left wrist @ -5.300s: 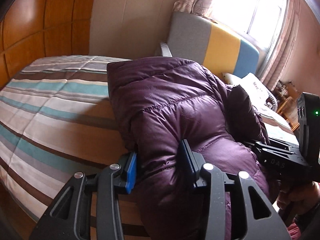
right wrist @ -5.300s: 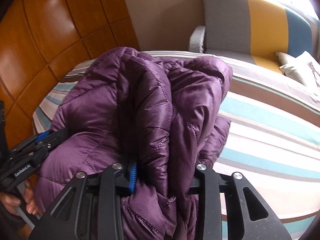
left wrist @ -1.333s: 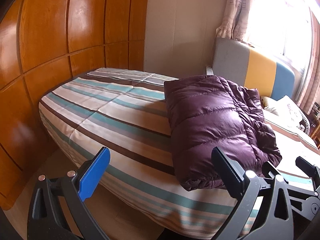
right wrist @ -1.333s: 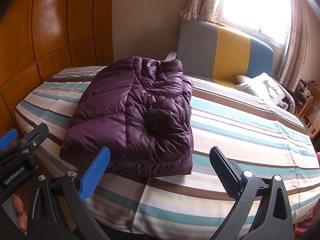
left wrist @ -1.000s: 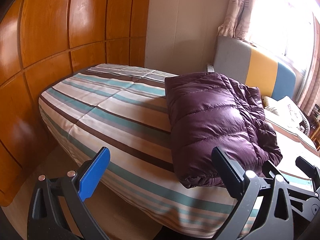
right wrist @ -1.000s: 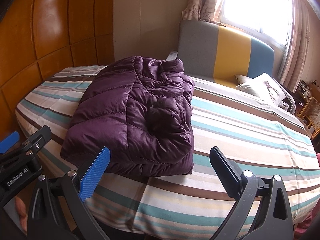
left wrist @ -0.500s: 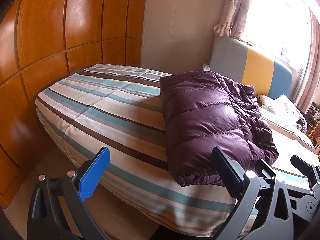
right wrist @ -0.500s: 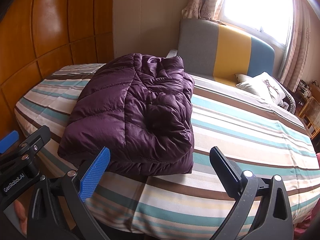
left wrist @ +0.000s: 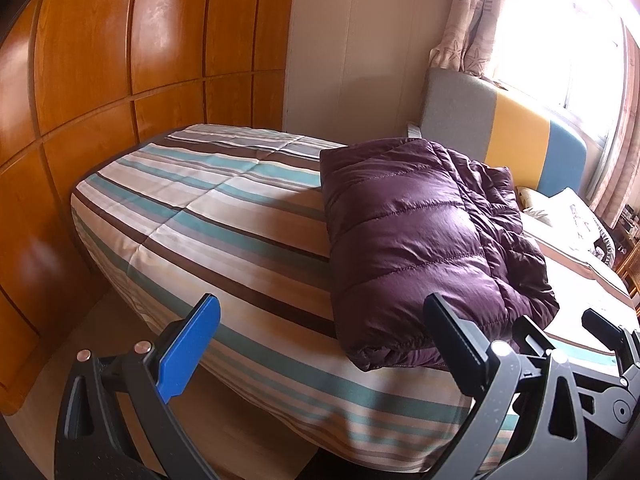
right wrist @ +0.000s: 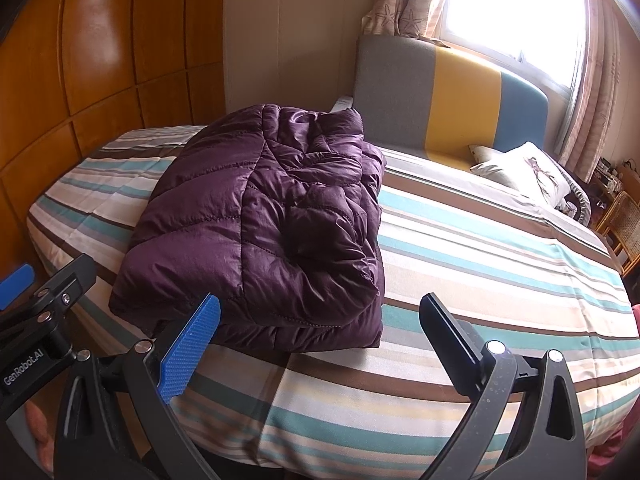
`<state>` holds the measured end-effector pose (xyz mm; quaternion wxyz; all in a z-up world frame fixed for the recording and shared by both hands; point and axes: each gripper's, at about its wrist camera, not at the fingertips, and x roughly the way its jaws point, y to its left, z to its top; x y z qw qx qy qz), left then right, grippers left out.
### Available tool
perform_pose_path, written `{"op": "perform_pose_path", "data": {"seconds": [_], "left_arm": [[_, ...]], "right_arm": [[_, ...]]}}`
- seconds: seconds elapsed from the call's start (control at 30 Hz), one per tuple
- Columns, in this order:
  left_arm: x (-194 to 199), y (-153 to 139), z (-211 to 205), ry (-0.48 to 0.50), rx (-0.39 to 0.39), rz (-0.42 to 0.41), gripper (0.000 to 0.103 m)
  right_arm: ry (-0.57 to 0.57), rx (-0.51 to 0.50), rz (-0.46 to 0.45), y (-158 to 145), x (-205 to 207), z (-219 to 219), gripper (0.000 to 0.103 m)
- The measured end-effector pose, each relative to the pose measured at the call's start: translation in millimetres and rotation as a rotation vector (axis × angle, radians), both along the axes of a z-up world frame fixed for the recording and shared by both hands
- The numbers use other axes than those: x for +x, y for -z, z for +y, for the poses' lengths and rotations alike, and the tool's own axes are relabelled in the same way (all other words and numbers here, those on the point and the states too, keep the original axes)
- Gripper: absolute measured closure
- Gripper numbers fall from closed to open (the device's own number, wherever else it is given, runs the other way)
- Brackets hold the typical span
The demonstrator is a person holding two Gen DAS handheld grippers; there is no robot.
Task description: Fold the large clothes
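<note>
A dark purple quilted down jacket (left wrist: 416,240) lies folded into a thick bundle on the striped bed (left wrist: 224,216), close to its near edge. In the right wrist view the jacket (right wrist: 264,220) sits left of centre on the bed (right wrist: 480,248). My left gripper (left wrist: 320,340) is open and empty, held off the bed's edge, left of the jacket. My right gripper (right wrist: 318,338) is open and empty, just in front of the jacket's near right corner. Neither touches the jacket.
A grey, yellow and blue headboard (right wrist: 444,112) stands at the far side below a bright window. A white pillow (right wrist: 524,172) lies at the far right. Wooden wall panels (left wrist: 100,80) run along the left. A wicker chair (right wrist: 620,220) stands at the right.
Both grippers let go of the jacket, opened and drew back from the bed. In the last second they have only drifted slightly, and the jacket has stayed still.
</note>
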<state>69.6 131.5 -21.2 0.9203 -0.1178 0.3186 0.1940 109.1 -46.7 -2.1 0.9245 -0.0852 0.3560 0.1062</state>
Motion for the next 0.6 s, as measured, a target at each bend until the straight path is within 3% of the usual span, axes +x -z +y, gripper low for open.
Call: {"op": "perform_pose_path", "data": {"seconds": [0.6], "left_arm": [[3.0,-3.5,-7.3,0.01,0.03,0.005,0.002]], "right_arm": [[0.013,0.023,0.004,0.7,5.4,-8.6,0.004]]}}
